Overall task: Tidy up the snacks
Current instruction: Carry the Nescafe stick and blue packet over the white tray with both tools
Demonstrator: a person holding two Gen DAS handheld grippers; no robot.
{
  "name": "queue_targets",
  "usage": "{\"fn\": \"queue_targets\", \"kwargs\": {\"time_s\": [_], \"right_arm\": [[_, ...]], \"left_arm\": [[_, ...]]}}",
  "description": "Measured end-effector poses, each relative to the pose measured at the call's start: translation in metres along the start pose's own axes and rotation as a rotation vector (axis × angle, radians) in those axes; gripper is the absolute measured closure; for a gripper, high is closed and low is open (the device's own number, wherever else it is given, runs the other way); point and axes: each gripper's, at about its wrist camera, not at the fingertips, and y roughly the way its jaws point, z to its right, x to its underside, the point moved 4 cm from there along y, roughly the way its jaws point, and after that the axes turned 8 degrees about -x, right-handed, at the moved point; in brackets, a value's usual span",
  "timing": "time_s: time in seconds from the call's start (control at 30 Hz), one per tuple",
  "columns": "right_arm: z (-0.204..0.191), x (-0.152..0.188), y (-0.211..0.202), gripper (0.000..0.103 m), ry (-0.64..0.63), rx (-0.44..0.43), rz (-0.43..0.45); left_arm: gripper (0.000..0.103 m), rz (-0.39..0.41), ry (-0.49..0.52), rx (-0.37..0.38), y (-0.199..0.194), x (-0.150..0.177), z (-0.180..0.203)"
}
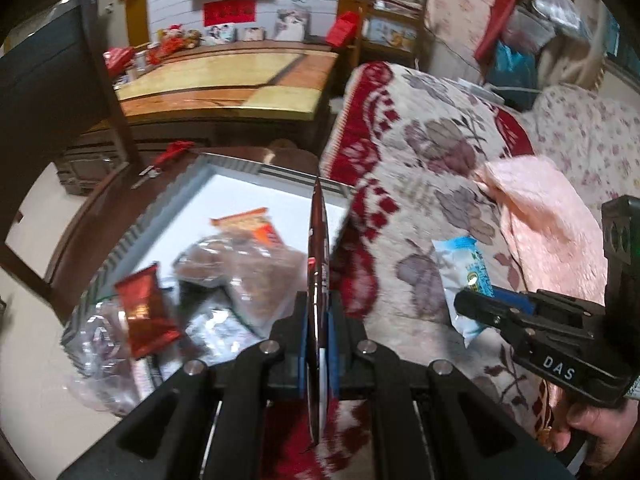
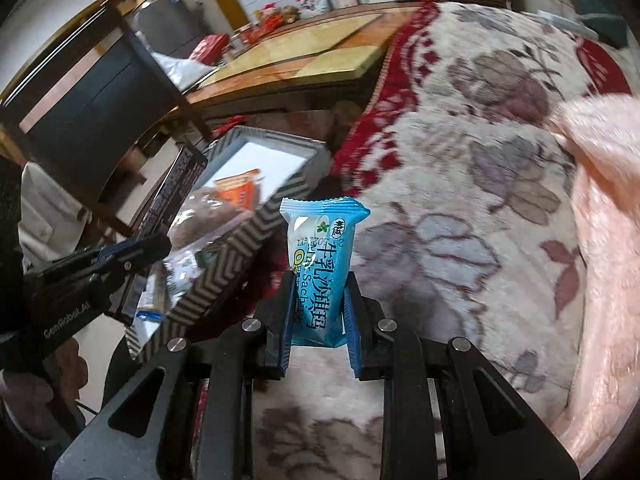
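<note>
The left gripper [image 1: 318, 320] was clamped on a thin, dark, glossy packet [image 1: 318, 248] seen edge-on, standing upright between the blue pads [image 1: 303, 344]. The right gripper [image 2: 320, 304] was closed on a blue and white snack packet [image 2: 322, 264], held upright with its crimped end up; in the left wrist view that packet [image 1: 464, 280] hung over the floral blanket [image 1: 432, 152]. To the left sat a box with a zigzag-patterned rim [image 1: 120, 248], holding an orange packet [image 1: 250, 226], a red packet [image 1: 146, 314] and a clear bag of brown snacks [image 1: 248, 276]. A pink cloth [image 1: 548, 232] lay on the blanket at the right. A hand [image 1: 600, 428] gripped the right gripper's handle.
</note>
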Motion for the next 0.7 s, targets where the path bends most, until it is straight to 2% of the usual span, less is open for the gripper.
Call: {"fn": "queue_targets", "kwargs": {"time_s": [0.43,0.7], "right_arm": [[-0.064,-0.027,0.034,0.082,-0.14,-0.044,-0.057],[-0.1,-0.04,0.063,0.082,-0.212,-0.069,-0.095]], "left_arm": [[0.094,-0.011,-0.157,-0.08,0.007,0.006,-0.077],[0.093,-0.033,-0.2,-0.113,0.021,0.013,-0.101]]}}
